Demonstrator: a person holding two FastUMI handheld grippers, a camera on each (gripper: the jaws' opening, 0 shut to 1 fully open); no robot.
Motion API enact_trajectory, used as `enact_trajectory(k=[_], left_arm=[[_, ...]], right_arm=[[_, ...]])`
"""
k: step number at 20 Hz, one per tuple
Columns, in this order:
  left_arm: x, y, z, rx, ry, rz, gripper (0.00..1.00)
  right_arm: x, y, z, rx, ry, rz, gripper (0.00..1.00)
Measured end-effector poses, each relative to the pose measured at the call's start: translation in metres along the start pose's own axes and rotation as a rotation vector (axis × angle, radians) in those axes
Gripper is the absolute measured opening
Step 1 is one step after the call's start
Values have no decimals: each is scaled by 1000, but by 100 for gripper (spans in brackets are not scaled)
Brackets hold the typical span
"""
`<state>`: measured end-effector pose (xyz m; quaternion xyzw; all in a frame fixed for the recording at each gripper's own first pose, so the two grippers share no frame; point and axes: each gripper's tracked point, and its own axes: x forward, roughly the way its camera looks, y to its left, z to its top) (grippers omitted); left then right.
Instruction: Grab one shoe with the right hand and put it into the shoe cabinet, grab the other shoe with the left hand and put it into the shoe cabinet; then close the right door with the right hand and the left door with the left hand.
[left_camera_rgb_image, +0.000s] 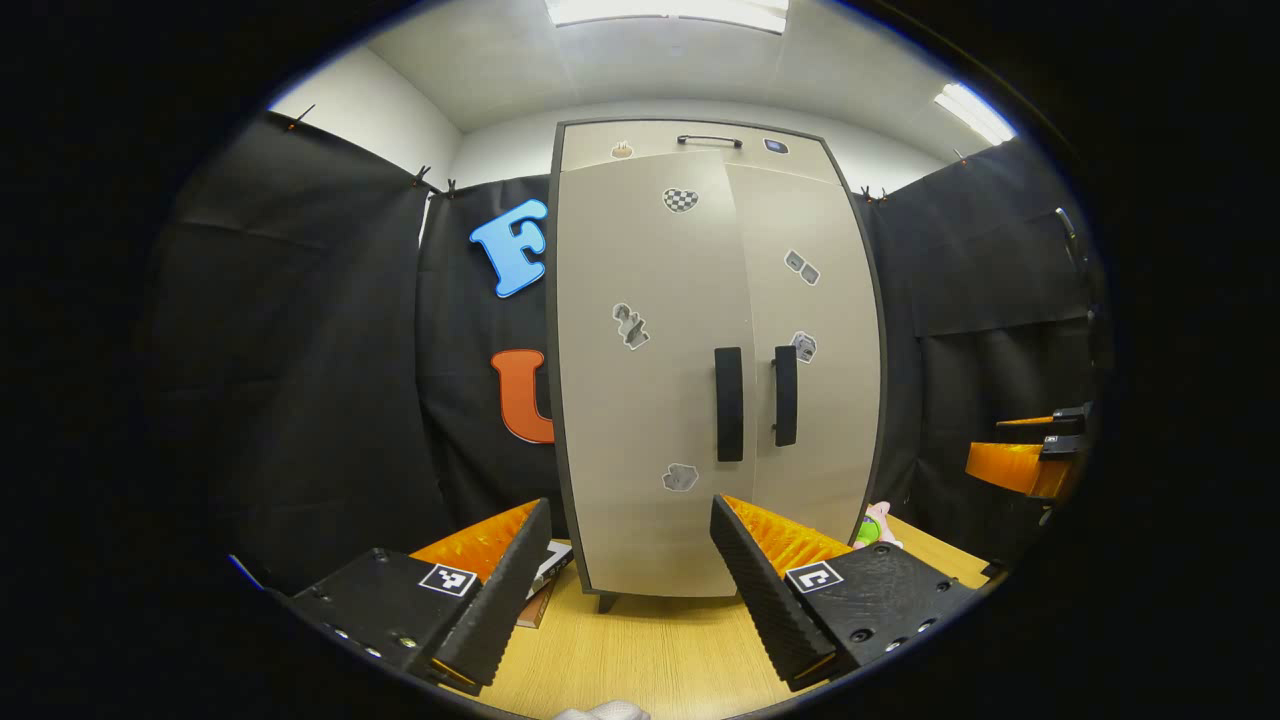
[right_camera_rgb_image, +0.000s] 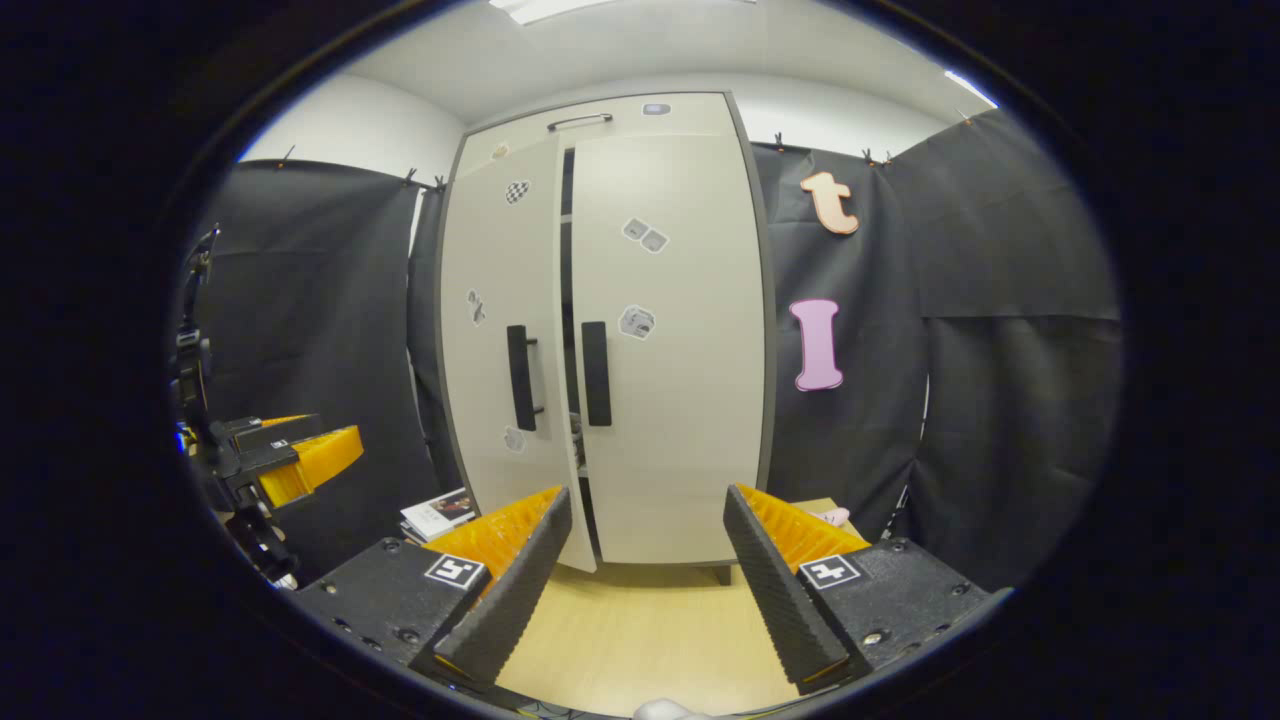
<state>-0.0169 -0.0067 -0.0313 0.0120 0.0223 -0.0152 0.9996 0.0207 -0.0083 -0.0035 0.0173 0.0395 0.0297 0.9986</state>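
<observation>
- Left gripper view: the shoe cabinet (left_camera_rgb_image: 715, 360) stands on the desk (left_camera_rgb_image: 650, 650), its doors looking flush. The left tool (left_camera_rgb_image: 630, 585) sits low in front of it, fingers wide apart, holding nothing. The right tool (left_camera_rgb_image: 1030, 450) hangs to the cabinet's right, level, its opening unclear.
- Right gripper view: a dark gap shows between the left door (right_camera_rgb_image: 500, 350) and right door (right_camera_rgb_image: 670, 340). The right tool (right_camera_rgb_image: 645, 580) is wide, empty, before the cabinet.

Black cloth wall (left_camera_rgb_image: 320, 380) hung on either side of the tall cabinet (left_camera_rgb_image: 700, 350), pale wooden tabletop (left_camera_rgb_image: 650, 650) beneath it, white ceiling with lit panels (left_camera_rgb_image: 670, 10) above it.
</observation>
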Motion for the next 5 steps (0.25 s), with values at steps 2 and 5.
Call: enact_trajectory(k=[2,5], left_arm=[[-1,-1,-1,-1,-1,-6,96],[-1,-1,-1,2,-3,-16,96]], right_arm=[[-1,0,0,-2,-1,-3,99],[-1,1,1,-6,-3,-6,99]])
